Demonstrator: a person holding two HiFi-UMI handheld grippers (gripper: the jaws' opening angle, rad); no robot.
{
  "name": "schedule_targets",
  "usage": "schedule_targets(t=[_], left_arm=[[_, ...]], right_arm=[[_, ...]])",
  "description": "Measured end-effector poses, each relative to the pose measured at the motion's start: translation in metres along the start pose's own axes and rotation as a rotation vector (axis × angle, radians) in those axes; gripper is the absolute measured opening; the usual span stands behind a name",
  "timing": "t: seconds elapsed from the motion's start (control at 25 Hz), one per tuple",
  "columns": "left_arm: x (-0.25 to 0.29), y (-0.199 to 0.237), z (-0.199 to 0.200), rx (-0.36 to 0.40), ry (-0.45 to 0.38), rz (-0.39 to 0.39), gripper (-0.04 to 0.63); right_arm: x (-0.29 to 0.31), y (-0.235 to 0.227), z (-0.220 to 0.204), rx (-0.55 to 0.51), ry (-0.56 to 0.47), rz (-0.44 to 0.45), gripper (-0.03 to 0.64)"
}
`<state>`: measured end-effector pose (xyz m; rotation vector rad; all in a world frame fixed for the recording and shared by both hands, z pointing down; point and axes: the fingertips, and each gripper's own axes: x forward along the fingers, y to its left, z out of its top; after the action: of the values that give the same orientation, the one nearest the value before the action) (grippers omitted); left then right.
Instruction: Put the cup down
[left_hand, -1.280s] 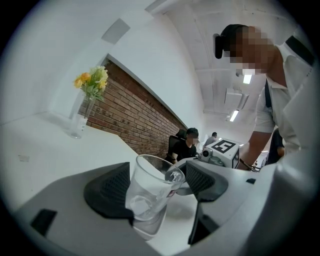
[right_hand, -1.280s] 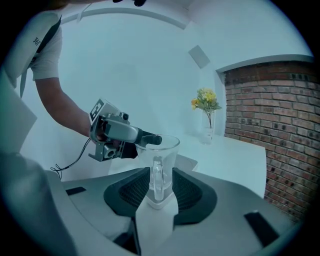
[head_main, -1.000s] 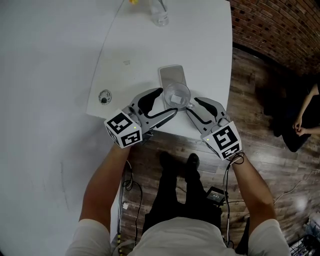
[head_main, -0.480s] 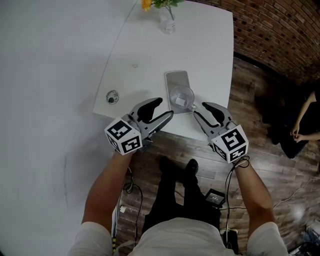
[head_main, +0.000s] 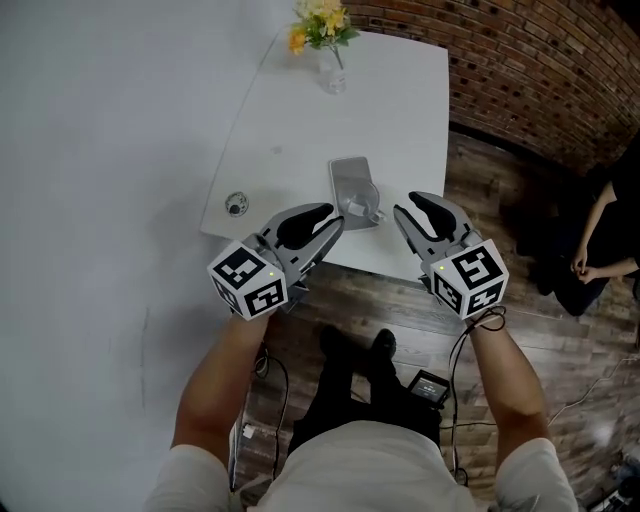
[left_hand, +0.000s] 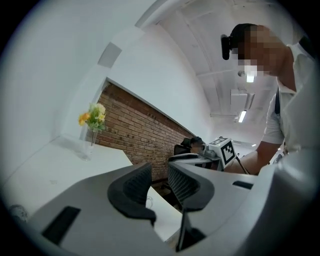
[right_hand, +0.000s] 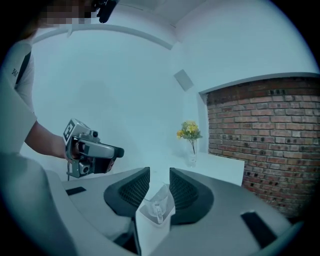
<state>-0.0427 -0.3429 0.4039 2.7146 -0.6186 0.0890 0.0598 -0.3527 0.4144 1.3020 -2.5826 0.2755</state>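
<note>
A clear glass cup stands upright on a grey pad near the front edge of the white table. My left gripper hovers just left of the cup and does not touch it. Its jaws are closing, with a narrow gap and nothing between them. My right gripper hangs just right of the cup, also apart from it. Its jaws are easing closed and hold nothing. In the right gripper view the cup shows on the table beyond the gap of the right gripper.
A glass vase with yellow flowers stands at the table's far end. A small round object lies at the table's front left. A white wall runs along the left, a brick wall behind. A seated person is at the right, on the wooden floor.
Both grippers have drawn back from the cup toward the person. The left jaws, wide a second ago, have narrowed. The cup stays on the pad.
</note>
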Motion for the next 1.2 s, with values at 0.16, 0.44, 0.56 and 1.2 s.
schedule_targets(t=[0.16,0.44,0.56,1.2], left_arm=[[-0.013,-0.014,0.024,0.011,-0.035,0.019,0.088],[-0.035,-0.044,0.047,0.027,-0.063,0.038,0.078],[-0.044,-0.055,0.051,0.03,-0.069,0.045,0.078],[-0.088,-0.116,0.058,0.019,-0.099,0.084,0.072]], right_arm=[[-0.016,0.003,0.028,-0.019,-0.033,-0.039,0.059],[-0.051,0.014,0.067,0.001,-0.067,-0.076,0.04],[-0.063,0.019,0.077,0.006,-0.072,-0.085,0.037],[-0.136,0.051,0.111,0.005,-0.154,-0.058,0.034]])
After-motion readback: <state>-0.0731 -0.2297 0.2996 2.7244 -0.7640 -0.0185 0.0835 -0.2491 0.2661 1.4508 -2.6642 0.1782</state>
